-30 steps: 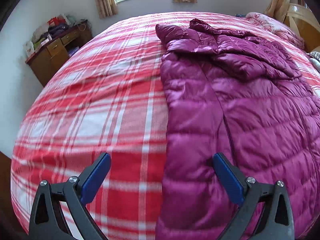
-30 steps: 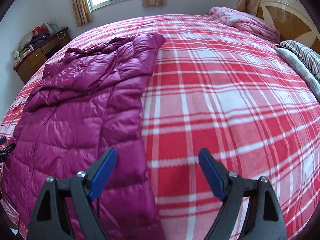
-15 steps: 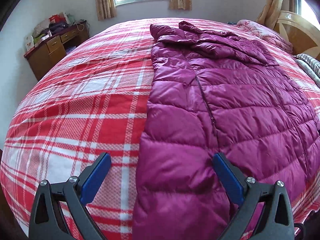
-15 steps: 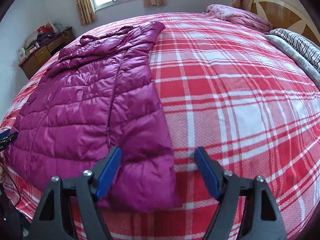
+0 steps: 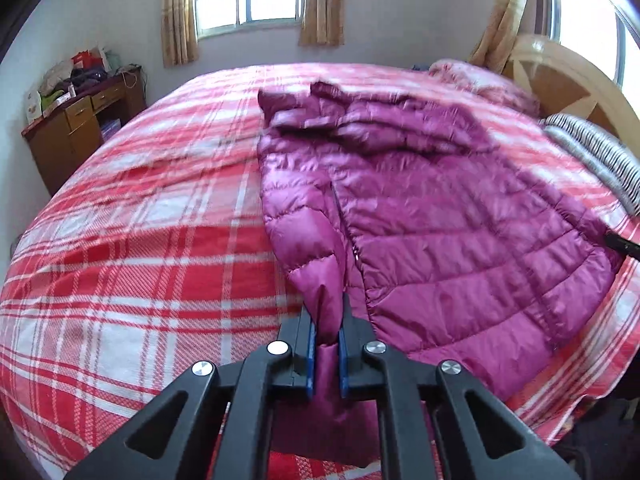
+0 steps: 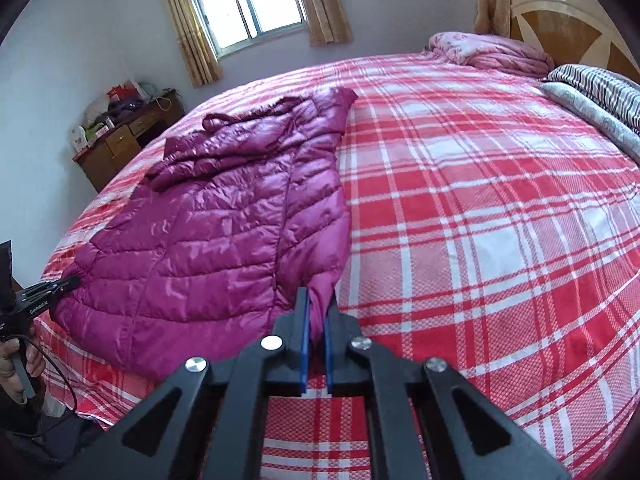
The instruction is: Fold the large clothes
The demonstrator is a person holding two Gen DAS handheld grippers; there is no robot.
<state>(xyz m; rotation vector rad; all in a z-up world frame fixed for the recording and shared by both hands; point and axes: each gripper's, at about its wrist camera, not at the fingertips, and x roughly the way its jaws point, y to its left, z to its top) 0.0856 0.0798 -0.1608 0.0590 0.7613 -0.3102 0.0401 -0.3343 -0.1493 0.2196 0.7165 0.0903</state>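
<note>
A magenta quilted down jacket (image 5: 440, 216) lies spread on the red plaid bedcover (image 5: 140, 264), hood end toward the window. My left gripper (image 5: 326, 308) is shut on the jacket's near left hem corner, and the fabric bunches up between the blue pads (image 5: 310, 344). In the right wrist view the same jacket (image 6: 208, 240) lies to the left. There my right gripper (image 6: 318, 300) is shut on the near right hem corner. The left gripper (image 6: 44, 294) also shows at that view's far left edge, held in a hand (image 6: 16, 364).
A wooden cabinet (image 5: 80, 128) with clutter on top stands left of the bed. At the right are a wooden headboard (image 5: 560, 80), a striped pillow (image 5: 592, 152) and a bunched pink quilt (image 5: 480, 84). Bare plaid cover (image 6: 480, 240) spreads right of the jacket.
Both grippers were open over the jacket's near hem; now each is shut on a hem corner. Both have drawn back toward the bed's near edge and risen a little.
</note>
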